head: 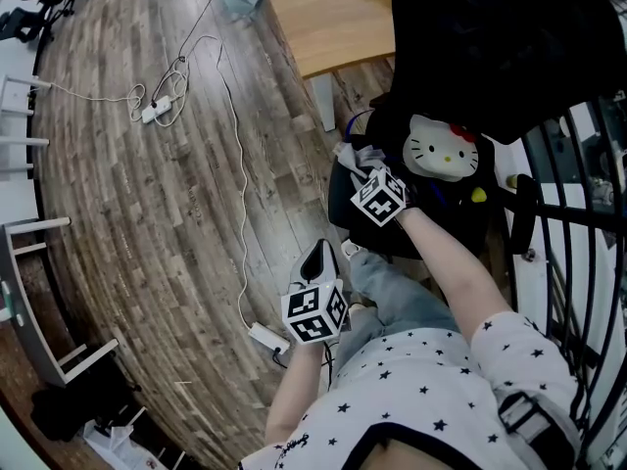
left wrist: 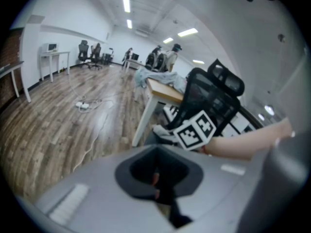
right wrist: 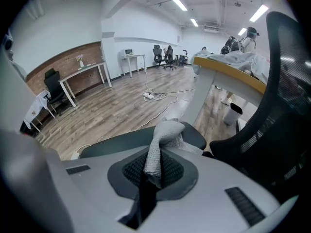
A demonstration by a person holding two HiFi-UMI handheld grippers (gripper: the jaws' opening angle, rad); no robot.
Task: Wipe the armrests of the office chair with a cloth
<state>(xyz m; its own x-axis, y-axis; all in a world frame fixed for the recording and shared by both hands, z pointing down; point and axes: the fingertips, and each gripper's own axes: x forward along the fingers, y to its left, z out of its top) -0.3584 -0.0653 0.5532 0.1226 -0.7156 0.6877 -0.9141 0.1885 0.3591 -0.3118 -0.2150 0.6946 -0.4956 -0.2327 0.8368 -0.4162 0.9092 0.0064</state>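
Note:
The black office chair (head: pixel 490 37) stands by a desk, and its left armrest (head: pixel 340 202) is a dark pad. My right gripper (head: pixel 362 171) is shut on a grey cloth (head: pixel 351 154) that it holds down on that armrest. The right gripper view shows the cloth (right wrist: pixel 167 132) bunched between the jaws of the right gripper (right wrist: pixel 153 171) and lying on the armrest pad (right wrist: pixel 112 144). My left gripper (head: pixel 318 258) hangs lower, beside my knee, away from the chair. In its own view the left gripper (left wrist: pixel 158 178) is shut with nothing in it, and it faces the right gripper's marker cube (left wrist: pixel 197 130).
A Hello Kitty cushion (head: pixel 441 150) lies on the chair seat. A wooden desk (head: pixel 333 18) stands just behind the chair. White cables and a power strip (head: pixel 157 111) run across the wood floor, with a white adapter (head: pixel 266 338) near my feet. Black railings (head: pixel 578 194) stand at right.

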